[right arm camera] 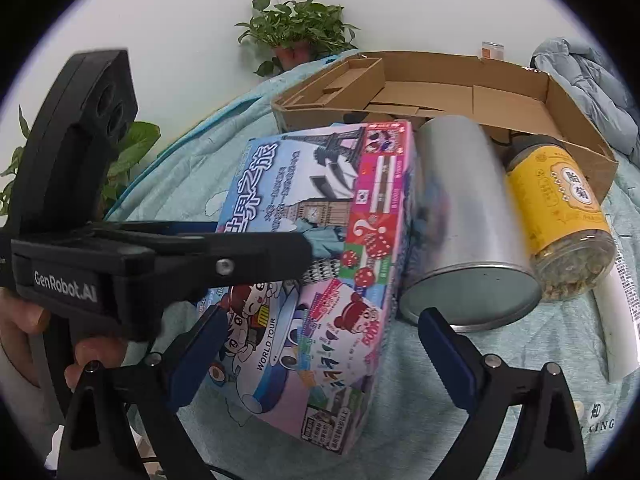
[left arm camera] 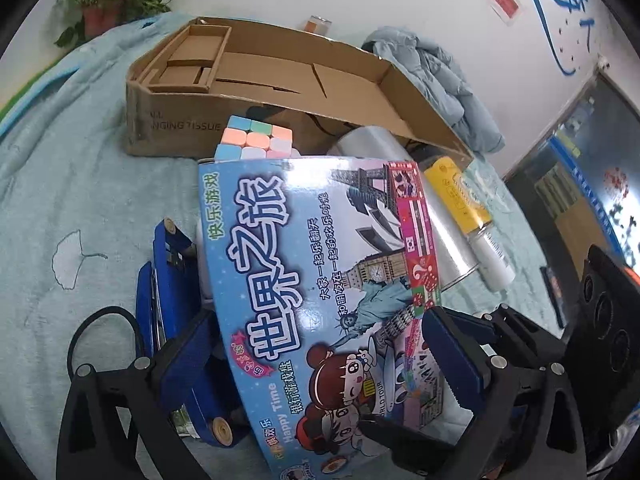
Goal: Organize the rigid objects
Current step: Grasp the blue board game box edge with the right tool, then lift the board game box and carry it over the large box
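A colourful board game box (left arm camera: 316, 276) lies tilted between the fingers of my left gripper (left arm camera: 320, 360), which is shut on its near end. The same box (right arm camera: 320, 272) shows in the right wrist view, with the left gripper's black body (right arm camera: 160, 256) clamped on it from the left. My right gripper (right arm camera: 324, 352) is open, its fingers either side of the box's near corner, not touching. A silver tin can (right arm camera: 464, 224) and a yellow-labelled jar (right arm camera: 560, 216) lie on their sides right of the box. A pastel puzzle cube (left arm camera: 252, 140) sits behind it.
A large open cardboard box (left arm camera: 280, 76) stands behind on the light blue cloth (left arm camera: 80, 200). A blue toy (left arm camera: 168, 280) lies left of the game box. A white tube (right arm camera: 616, 320), a blue jacket (left arm camera: 440, 76) and a potted plant (right arm camera: 296, 36) lie around.
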Available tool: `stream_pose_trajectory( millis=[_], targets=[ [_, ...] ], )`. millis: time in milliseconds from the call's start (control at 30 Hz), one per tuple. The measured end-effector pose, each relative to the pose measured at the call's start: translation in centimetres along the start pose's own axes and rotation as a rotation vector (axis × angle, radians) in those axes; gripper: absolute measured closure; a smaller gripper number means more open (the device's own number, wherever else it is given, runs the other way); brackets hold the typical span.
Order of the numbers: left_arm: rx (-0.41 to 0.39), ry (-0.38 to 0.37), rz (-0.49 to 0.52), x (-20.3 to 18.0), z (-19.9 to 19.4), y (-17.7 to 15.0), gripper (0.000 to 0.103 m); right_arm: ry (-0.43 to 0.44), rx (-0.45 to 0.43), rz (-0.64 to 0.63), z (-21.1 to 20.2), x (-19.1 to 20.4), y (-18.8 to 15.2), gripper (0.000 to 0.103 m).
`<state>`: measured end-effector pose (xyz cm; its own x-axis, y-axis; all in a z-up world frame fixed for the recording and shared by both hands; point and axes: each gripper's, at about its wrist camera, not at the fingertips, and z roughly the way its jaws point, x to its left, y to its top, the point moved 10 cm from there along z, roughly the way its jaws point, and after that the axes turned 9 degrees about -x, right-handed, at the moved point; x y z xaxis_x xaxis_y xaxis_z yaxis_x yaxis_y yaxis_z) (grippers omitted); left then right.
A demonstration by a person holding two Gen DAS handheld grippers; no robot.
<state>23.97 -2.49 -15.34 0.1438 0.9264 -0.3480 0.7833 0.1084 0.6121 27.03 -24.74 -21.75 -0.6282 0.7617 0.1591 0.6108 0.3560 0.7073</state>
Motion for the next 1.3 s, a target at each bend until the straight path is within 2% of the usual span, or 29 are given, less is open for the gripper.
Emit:
stream_pose_trajectory(
  millis=[100, 233, 500, 700, 900, 967, 1067, 1300],
  targets=[
    [0.017, 0.012, 0.038, -0.2, 0.3, -0.6, 0.002, -0.024, 0.021, -0.013, 0.6, 0.4, -0.4, 0.013],
    [0.036, 0.027, 0.065, -0.8, 0.2, -1.4, 0.002, -0.069, 0.022, -0.018, 0.9, 0.4, -0.6, 0.013],
    [0.01, 0.014, 0.059, -1.2, -0.1, -2.1, 0.003, -0.063, 0.029, 0.011, 1.2, 0.4, -0.8, 0.011],
    [0.0, 0.047, 0.097, -0.9, 0.6, -2.7, 0.003, -0.05, 0.037, 0.032, 1.9, 0.5, -0.9, 0.008],
    [-0.031, 0.049, 0.054, -0.5, 0.1, -2.4, 0.012, -0.066, 0.036, 0.034, 2.0, 0.5, -0.9, 0.008],
    [-0.044, 0.055, 0.048, -0.4, -0.3, -2.3, 0.017, -0.072, 0.033, 0.037, 2.0, 0.5, -0.8, 0.008],
    [-0.079, 0.058, 0.047, -0.3, -1.3, -2.0, 0.018, -0.086, 0.019, 0.028, 1.8, 0.7, -0.4, 0.008],
    [-0.209, 0.057, 0.089, -2.5, -4.2, -0.1, 0.021, -0.152, -0.074, -0.008, -0.1, 0.8, 2.1, 0.011]
  ],
)
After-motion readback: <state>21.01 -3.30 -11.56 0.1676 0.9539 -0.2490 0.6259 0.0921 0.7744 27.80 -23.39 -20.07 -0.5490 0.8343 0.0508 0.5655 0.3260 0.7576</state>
